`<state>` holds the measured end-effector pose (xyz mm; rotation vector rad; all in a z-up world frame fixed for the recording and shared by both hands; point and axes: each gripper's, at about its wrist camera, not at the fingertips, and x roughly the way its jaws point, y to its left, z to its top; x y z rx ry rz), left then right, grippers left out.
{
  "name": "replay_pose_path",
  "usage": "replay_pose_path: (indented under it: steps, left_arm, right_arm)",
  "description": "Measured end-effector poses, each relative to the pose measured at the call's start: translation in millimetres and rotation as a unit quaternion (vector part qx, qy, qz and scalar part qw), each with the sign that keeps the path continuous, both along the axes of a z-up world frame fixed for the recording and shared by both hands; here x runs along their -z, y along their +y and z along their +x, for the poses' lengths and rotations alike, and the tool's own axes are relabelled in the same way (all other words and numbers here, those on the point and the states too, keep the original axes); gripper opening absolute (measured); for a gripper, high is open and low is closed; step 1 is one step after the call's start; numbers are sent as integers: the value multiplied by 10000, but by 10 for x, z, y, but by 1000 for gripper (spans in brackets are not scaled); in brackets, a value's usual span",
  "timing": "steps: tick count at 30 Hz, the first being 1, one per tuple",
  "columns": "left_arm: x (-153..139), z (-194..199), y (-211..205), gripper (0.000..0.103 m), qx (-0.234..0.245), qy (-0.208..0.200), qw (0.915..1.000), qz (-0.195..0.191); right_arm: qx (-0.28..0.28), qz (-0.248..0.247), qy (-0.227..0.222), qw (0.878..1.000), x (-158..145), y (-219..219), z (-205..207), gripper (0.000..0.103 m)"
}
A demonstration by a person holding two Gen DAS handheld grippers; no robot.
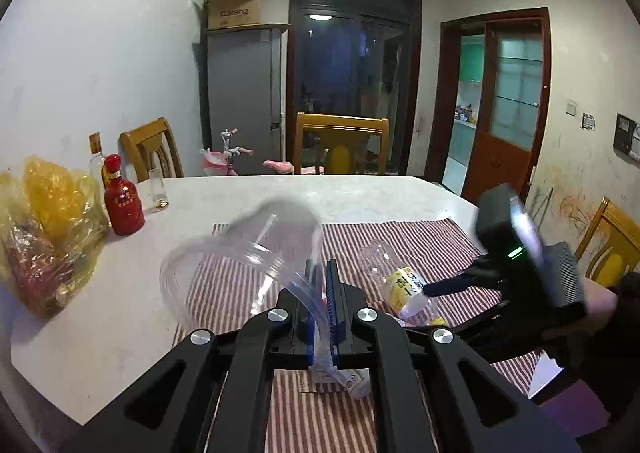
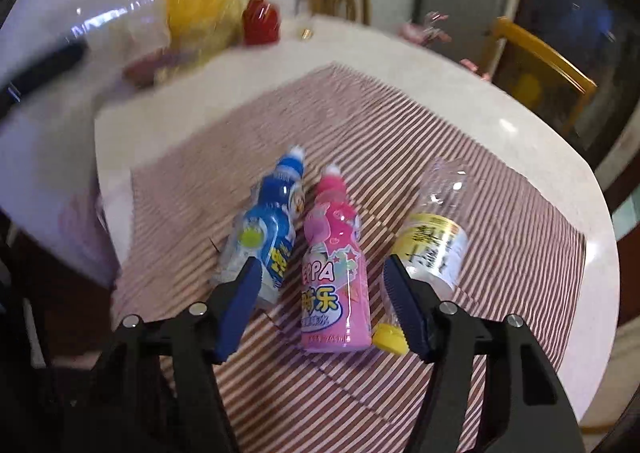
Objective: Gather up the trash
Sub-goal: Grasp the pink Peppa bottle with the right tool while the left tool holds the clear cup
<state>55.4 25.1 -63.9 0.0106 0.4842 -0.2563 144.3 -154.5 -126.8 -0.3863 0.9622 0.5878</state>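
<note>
My left gripper (image 1: 322, 277) is shut on the wall of a clear plastic cup (image 1: 248, 253), which hangs tilted above the striped mat (image 1: 224, 289). On the mat lie a blue bottle (image 2: 268, 229), a pink bottle (image 2: 336, 273) and a clear bottle with a yellow label and cap (image 2: 436, 241). My right gripper (image 2: 322, 265) points down at them, open. The pink bottle lies between its fingers, and the pads stand apart from it. In the left wrist view the right gripper (image 1: 444, 285) reaches the clear bottle (image 1: 400, 285) from the right.
A red liquor bottle (image 1: 124, 201), a drinking glass (image 1: 158, 189) and yellow plastic bags (image 1: 48, 229) stand at the white table's (image 1: 120, 313) far left. Wooden chairs (image 1: 340, 145) ring the table. The table's curved edge (image 2: 600, 253) runs close on the right.
</note>
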Motion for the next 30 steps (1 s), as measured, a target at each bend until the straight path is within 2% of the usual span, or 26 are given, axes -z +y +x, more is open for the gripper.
replay_pose_path:
  steps: [4,14,19,22,30]
  left_arm:
    - [23,54,122,4,-117,41,9999,-61]
    - [68,95,254,4,-190,103,9997,-106]
    - [102,126,278,5,-172,135,9997,-104]
    - [112,147,281,6,-194,166,9996,-101]
    - [116,180,221,6,-119,181,9997,-70]
  right_arm:
    - [-76,-387,339,9986,230,139,159,56]
    - [-41,-1213,1138,9861,706,312,397,56]
    - [-44,-1606,1320,9781,859,362,402,56]
    - [40,-1453,1401,9794,875,327,395,50]
    - [334,-556,1615,9847,786,133,370,48]
